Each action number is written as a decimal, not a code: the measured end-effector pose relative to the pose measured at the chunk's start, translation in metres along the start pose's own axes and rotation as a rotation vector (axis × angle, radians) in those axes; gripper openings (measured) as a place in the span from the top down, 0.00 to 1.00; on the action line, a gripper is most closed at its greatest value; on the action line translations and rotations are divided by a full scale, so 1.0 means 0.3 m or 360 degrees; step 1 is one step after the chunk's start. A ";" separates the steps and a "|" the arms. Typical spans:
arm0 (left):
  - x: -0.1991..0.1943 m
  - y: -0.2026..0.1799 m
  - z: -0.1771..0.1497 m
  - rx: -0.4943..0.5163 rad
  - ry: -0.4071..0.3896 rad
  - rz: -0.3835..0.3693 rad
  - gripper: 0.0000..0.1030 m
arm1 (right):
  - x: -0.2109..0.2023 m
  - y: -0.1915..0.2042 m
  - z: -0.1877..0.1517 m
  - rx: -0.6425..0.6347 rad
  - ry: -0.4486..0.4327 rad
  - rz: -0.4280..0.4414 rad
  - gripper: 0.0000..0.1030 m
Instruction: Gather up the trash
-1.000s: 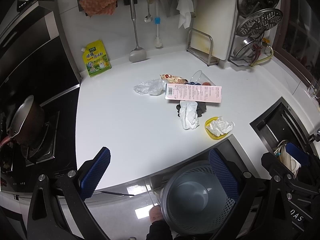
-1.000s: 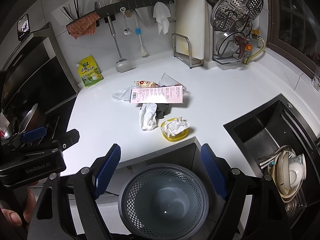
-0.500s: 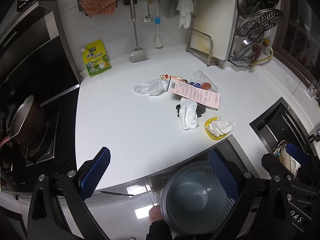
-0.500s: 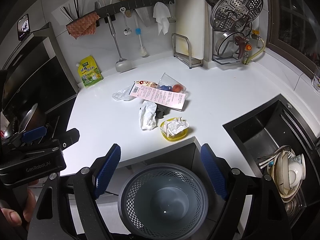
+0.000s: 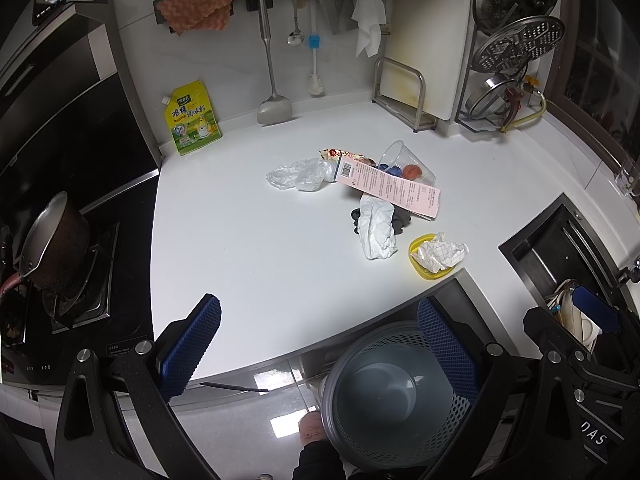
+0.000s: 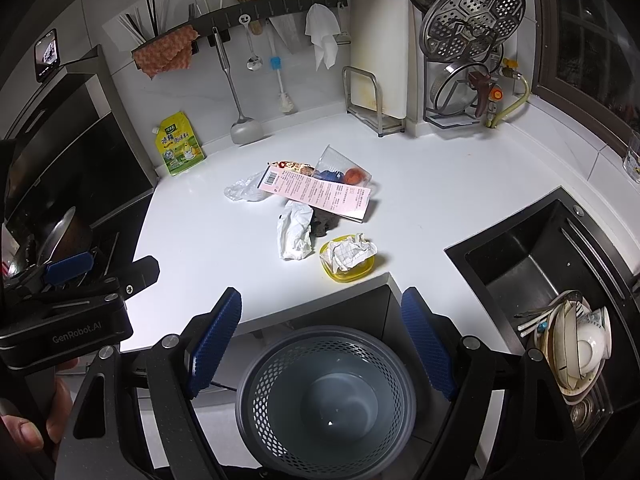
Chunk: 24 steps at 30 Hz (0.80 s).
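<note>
Trash pile (image 5: 372, 196) on counter (image 5: 248, 240), bin (image 6: 326, 398) below front edge.

I see both wrist views looking down and forward over the white counter (image 5: 248, 248) from beyond its front edge, well back from it. My left view sits toward the stove side, with the grey mesh bin (image 5: 394, 392) low and right of centre. My right view sits toward the sink side, with the bin (image 6: 326, 396) centred at the bottom. Both share the counter, the bin and the back wall's utensil rail (image 6: 248, 14).
</note>
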<state>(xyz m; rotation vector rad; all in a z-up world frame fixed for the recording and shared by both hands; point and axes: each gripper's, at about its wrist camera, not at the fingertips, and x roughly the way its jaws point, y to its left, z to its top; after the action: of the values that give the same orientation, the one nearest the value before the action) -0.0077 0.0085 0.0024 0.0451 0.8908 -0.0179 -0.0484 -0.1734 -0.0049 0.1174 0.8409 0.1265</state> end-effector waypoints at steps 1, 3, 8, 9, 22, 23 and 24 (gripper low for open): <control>0.000 0.000 0.000 0.0000 0.0000 0.0000 0.06 | 0.002 0.000 -0.001 0.0001 0.0000 0.0001 0.24; 0.000 0.000 0.000 0.0000 0.0000 0.0000 0.06 | 0.002 0.000 -0.001 0.0001 -0.0001 0.0001 0.24; -0.001 0.000 0.000 -0.0002 0.0000 0.0001 0.06 | 0.001 0.000 0.000 -0.0001 -0.0001 0.0001 0.24; 0.001 -0.001 0.000 -0.0001 0.0000 0.0000 0.06 | 0.001 0.000 0.001 -0.0001 0.0000 0.0001 0.24; 0.001 -0.001 0.000 0.0000 0.0000 0.0003 0.06 | 0.011 -0.004 0.003 0.0003 0.0005 0.0007 0.24; 0.002 -0.001 0.001 0.0000 0.0000 0.0003 0.06 | 0.010 -0.004 0.004 0.0003 0.0005 0.0007 0.24; 0.001 -0.001 0.000 0.0000 0.0001 0.0004 0.06 | 0.009 -0.003 0.004 0.0004 0.0005 0.0007 0.24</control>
<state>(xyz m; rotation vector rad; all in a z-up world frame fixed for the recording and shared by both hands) -0.0076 0.0082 0.0021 0.0463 0.8911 -0.0158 -0.0457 -0.1740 -0.0064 0.1216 0.8439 0.1301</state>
